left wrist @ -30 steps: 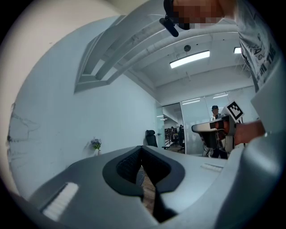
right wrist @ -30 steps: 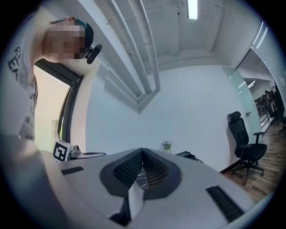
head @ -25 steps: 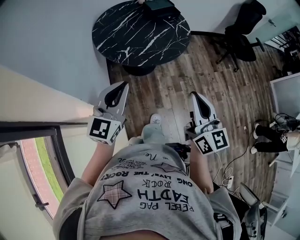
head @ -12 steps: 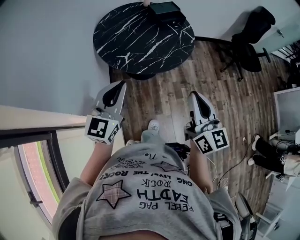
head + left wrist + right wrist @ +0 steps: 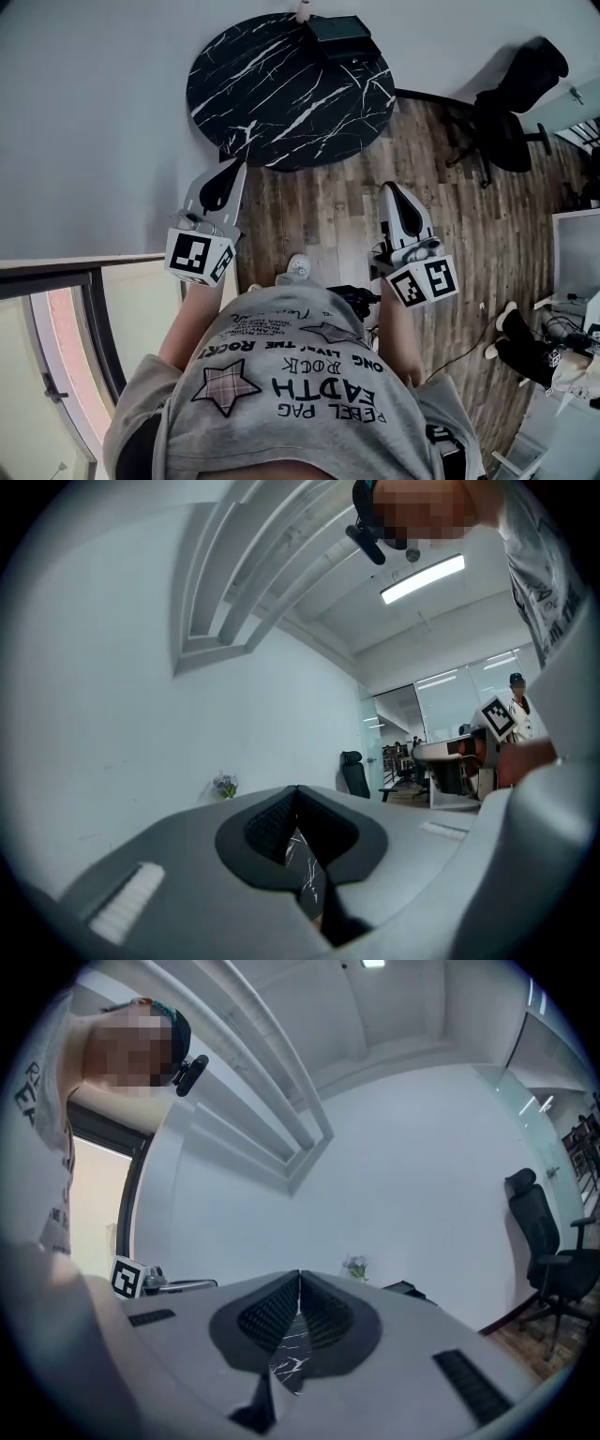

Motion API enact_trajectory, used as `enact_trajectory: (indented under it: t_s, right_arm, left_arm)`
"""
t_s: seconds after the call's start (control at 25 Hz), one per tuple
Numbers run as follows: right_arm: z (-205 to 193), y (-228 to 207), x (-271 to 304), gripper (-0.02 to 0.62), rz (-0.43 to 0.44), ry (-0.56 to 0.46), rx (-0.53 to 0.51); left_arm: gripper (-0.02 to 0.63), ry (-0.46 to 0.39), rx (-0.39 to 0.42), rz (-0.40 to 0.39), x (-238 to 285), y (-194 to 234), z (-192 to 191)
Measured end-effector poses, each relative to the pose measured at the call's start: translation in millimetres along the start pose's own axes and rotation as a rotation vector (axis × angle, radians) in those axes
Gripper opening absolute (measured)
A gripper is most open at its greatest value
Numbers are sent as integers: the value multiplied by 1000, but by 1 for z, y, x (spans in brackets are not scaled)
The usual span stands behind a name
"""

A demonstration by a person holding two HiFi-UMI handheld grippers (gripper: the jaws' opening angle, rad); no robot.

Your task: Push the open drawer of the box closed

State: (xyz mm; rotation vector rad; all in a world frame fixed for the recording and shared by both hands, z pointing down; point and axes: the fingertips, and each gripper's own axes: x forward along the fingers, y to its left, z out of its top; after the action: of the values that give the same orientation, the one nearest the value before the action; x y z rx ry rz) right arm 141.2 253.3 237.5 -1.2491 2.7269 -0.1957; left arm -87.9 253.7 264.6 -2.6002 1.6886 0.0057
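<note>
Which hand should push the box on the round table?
Probably right. The right gripper lines up nearer the box at the far edge of the table; the left gripper is further to the side. Both are shut, empty, and not there yet.

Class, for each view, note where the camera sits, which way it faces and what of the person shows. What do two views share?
Head view: on the head, facing steeply down at the marble table; shirt, left hand-held gripper, right hand-held gripper.
Left gripper view: rides its hand-held gripper, facing level toward the wall; shirt.
Right gripper view: likewise; shirt.
Both share the plant.
</note>
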Motion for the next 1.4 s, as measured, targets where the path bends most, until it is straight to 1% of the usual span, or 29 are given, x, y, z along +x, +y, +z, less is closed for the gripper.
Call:
enact_trajectory:
  t_s: [0.2,0.32,0.6,0.76,1.08,1.4]
  right_arm:
    - [-1,-25,11,12,51,14,9]
    - [-1,-35,14,12,74,16,8]
    - [-4,-50,16,12,93,19,38]
    - [-1,-54,24,12,97,18,45]
    - [0,-72,39,13,65,31,42]
    - [4,-96,83,14,33,27,24]
  left_arm:
    - [9,-6,-1,73,16,2,-1]
    - [9,0,-1,100,21,-2,-5]
    - [9,16,8,121,26,-11,-5]
    - [9,19,6,130,31,-6,-2]
    - [9,9,-4,107,63,7,-3]
    - [9,-1,-12,61,117,37,-9]
